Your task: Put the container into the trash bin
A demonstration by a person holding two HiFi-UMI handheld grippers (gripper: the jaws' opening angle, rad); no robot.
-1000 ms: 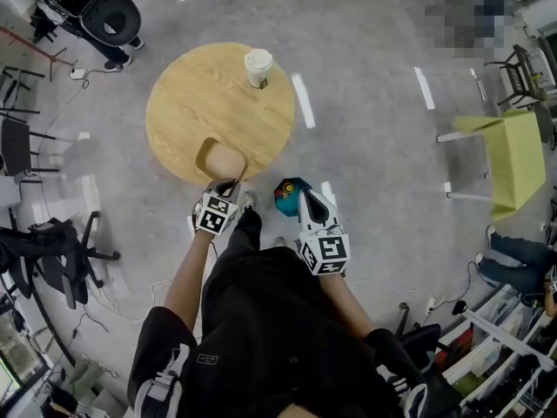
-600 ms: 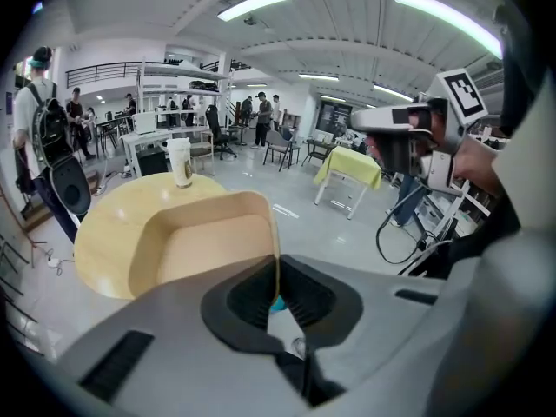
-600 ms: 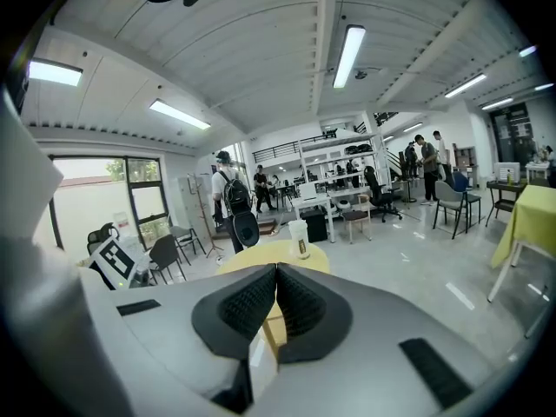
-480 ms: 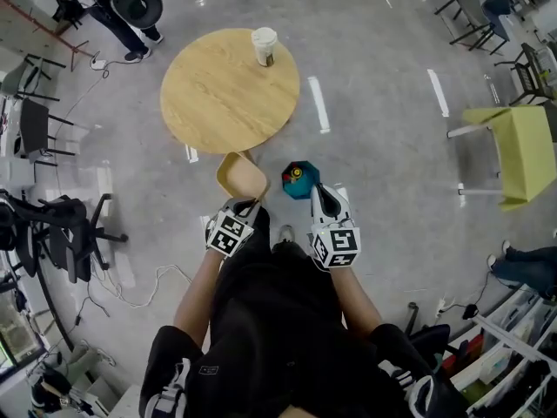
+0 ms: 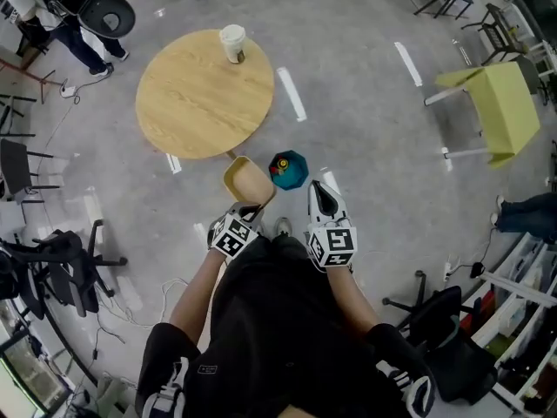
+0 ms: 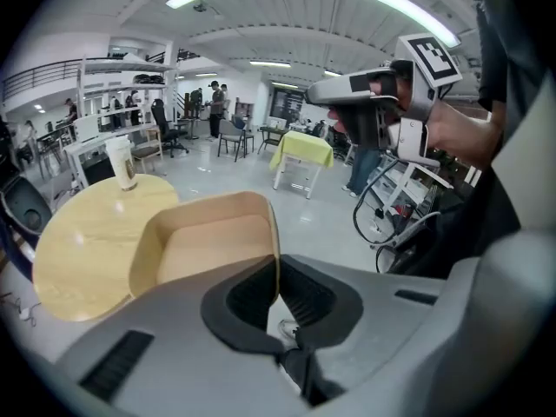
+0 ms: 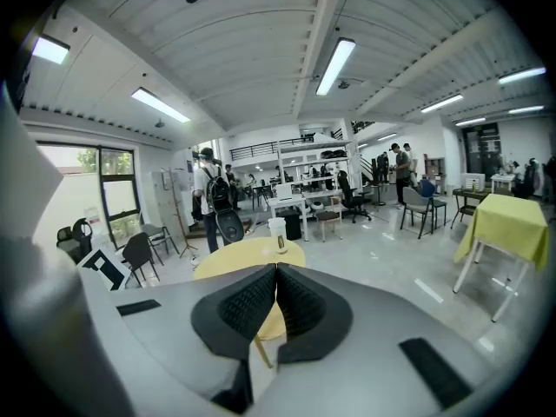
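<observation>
While the left gripper [image 5: 247, 208] pinched the rim of the tan container [image 5: 248, 181], that container hung over the floor just beside the teal trash bin [image 5: 288, 170], near the round table [image 5: 202, 94]. The right gripper [image 5: 319, 186] was closed on nothing.

No text can be read; the paper cup [image 5: 232, 43], well beyond the left hand-held gripper [image 5: 247, 208], bears only a tiny illegible mark.
</observation>
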